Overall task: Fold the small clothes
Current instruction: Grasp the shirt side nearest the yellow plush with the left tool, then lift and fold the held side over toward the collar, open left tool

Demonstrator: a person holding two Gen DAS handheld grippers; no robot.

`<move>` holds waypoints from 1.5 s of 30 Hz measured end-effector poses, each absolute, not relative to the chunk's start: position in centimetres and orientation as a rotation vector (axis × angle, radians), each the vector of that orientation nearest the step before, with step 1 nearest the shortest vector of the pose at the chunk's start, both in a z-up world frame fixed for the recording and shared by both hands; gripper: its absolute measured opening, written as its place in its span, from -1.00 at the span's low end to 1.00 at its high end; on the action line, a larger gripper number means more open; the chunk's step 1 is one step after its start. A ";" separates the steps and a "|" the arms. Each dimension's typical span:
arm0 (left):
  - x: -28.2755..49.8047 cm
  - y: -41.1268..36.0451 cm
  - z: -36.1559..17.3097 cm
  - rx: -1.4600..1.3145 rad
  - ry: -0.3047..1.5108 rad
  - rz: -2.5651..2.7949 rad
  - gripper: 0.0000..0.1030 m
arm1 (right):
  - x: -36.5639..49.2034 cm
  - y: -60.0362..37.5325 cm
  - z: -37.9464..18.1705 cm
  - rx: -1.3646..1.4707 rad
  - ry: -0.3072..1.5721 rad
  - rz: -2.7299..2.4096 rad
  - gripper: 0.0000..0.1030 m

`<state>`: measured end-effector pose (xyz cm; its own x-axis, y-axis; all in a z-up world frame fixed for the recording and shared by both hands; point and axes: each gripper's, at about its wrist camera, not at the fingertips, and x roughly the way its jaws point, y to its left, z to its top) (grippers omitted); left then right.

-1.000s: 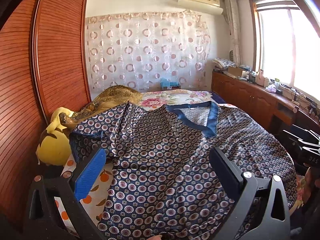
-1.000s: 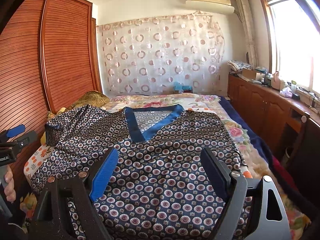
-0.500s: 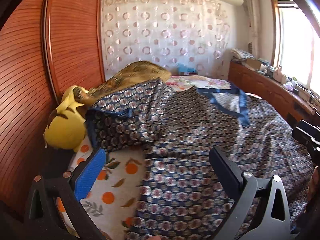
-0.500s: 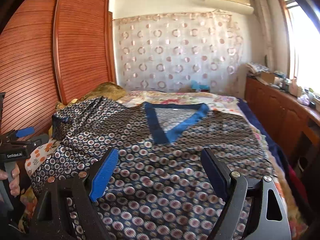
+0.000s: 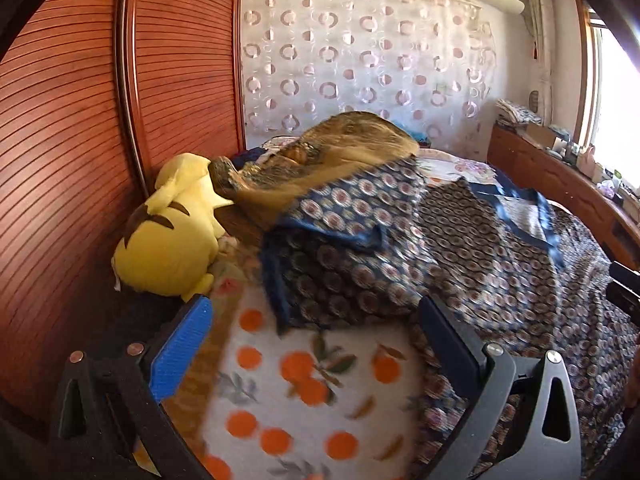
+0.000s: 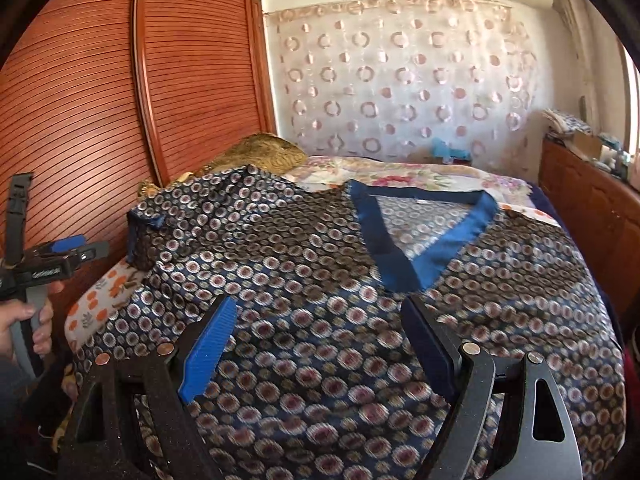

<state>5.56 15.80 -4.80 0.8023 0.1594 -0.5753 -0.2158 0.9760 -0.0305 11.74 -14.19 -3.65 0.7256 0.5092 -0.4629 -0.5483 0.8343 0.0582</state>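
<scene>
Both claws stand spread wide with nothing between their pads: the left gripper (image 5: 312, 344) hangs over a white blanket printed with oranges (image 5: 304, 392), the right gripper (image 6: 320, 340) over a navy satin top patterned with small circles and trimmed with a blue V-neck (image 6: 328, 280). That top lies spread face up across the bed, its sleeve (image 5: 344, 240) bunched toward the ribbed reddish-brown wardrobe doors (image 6: 120, 100). A sheer curtain with ring motifs (image 6: 400, 88) covers the far wall. The left view is smeared, so the cloth's pattern there is hard to read. Only that view shows a yellow plush toy (image 5: 172, 236) wedged by the wardrobe; only the right view shows the whole neckline, and the left hand (image 6: 20, 328) at the frame edge.
</scene>
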 end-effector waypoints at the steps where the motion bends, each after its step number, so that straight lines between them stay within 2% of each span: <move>1: 5.9 16.2 -4.7 -0.091 0.612 0.200 0.97 | 12.1 -14.2 -3.7 -0.089 0.489 0.593 0.66; 4: 7.3 17.7 -4.9 -0.101 0.635 0.186 0.88 | 13.2 -13.9 -4.2 -0.103 0.499 0.611 0.66; 10: 10.2 19.8 -7.1 -0.147 0.718 0.121 0.30 | 14.1 -13.8 -4.4 -0.113 0.517 0.641 0.66; 14: 11.2 20.2 -8.2 -0.155 0.764 0.101 0.15 | 13.8 -13.8 -4.1 -0.119 0.525 0.647 0.66; 20: 10.5 20.3 -8.2 -0.200 0.753 0.026 -0.48 | 13.0 -14.0 -4.1 -0.110 0.526 0.647 0.66; 22: 10.3 20.1 -7.8 -0.203 0.747 0.009 -0.82 | 13.0 -14.1 -4.2 -0.106 0.527 0.642 0.66; 28: 8.8 18.1 -5.3 -0.159 0.701 -0.053 -0.92 | 13.0 -14.5 -4.5 -0.095 0.526 0.620 0.66; 45: 8.6 3.9 4.9 0.001 0.575 -0.396 -0.94 | 13.0 -18.1 -3.5 -0.044 0.517 0.563 0.66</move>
